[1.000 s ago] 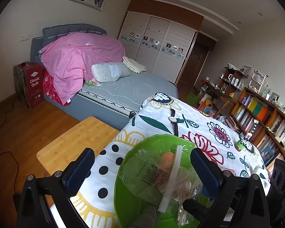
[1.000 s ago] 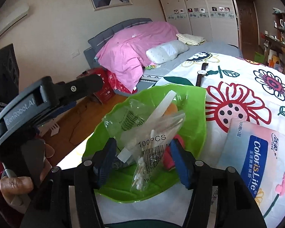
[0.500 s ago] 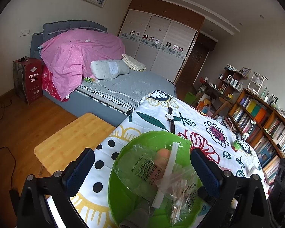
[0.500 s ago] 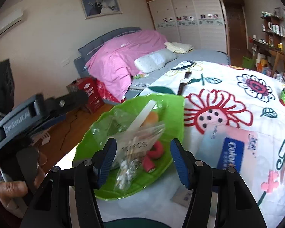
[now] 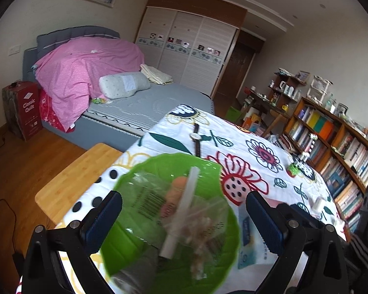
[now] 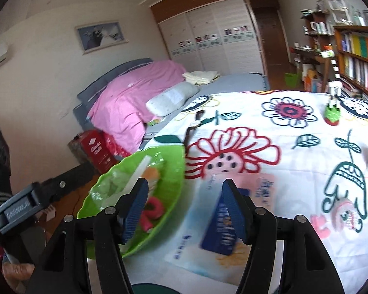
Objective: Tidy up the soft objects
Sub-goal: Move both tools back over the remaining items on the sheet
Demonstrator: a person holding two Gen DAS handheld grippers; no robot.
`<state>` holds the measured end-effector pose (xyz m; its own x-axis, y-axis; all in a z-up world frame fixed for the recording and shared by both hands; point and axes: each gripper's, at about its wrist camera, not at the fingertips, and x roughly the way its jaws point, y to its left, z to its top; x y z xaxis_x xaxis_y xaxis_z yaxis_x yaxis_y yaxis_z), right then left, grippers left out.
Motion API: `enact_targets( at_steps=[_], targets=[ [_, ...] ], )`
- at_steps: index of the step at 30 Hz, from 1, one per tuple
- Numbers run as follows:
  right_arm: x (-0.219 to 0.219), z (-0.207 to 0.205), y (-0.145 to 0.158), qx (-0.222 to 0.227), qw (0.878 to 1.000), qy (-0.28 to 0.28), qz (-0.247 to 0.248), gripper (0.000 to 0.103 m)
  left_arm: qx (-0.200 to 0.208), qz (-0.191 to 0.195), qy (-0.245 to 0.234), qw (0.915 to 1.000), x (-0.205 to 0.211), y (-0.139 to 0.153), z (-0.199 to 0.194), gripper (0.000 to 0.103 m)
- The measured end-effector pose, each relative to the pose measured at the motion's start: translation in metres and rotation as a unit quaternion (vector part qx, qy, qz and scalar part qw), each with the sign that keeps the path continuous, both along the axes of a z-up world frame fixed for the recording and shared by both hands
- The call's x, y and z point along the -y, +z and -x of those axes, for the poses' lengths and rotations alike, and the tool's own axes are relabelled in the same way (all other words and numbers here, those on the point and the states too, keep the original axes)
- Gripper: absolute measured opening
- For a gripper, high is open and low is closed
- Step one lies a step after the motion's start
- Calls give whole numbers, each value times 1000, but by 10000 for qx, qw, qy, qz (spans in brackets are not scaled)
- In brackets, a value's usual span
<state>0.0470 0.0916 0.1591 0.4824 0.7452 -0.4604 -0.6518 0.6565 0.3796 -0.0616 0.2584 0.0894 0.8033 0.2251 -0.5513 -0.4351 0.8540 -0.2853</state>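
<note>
left gripper [image 5: 184, 216]: black frame, blue ribbed pads, silver screws | right gripper [image 6: 184, 207]: same build

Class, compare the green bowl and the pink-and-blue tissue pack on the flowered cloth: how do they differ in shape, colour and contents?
The green bowl is round with a raised rim; the tissue pack is a flat rectangle. The bowl is plain green; the pack is pink and blue with print. The bowl holds clear bags and small red pieces; nothing lies on the pack. Both rest on the flowered cloth, side by side.

Green bowl [image 6: 174, 171] blocks left; tissue pack [image 6: 235, 210] ahead; cloth [image 6: 306, 152] beyond bare.
</note>
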Motion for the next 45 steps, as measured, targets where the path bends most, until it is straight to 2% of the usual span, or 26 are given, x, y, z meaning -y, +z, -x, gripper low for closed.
enact_targets(
  at_steps=[10,27,36,39,45],
  targets=[
    [43,-14,3,1,9985,-506,-229,65,-84,-208,-314,9993,29,5,-14,103],
    [110,-30,-28,-327,9933,-1107,28,67,-308,-510,-1000,9932,90,3,-42,103],
    [150,-42,-43,-485,9866,-1514,365,67,-375,-724,-1413,9866,126,2,-57,103],
    [158,-49,-50,-583,9826,-1629,674,67,-410,-778,-1543,9841,137,-1,-62,103],
    [155,-62,-60,-645,9816,-1442,1073,66,-477,-859,-1715,9803,152,-5,-69,103]
  ],
)
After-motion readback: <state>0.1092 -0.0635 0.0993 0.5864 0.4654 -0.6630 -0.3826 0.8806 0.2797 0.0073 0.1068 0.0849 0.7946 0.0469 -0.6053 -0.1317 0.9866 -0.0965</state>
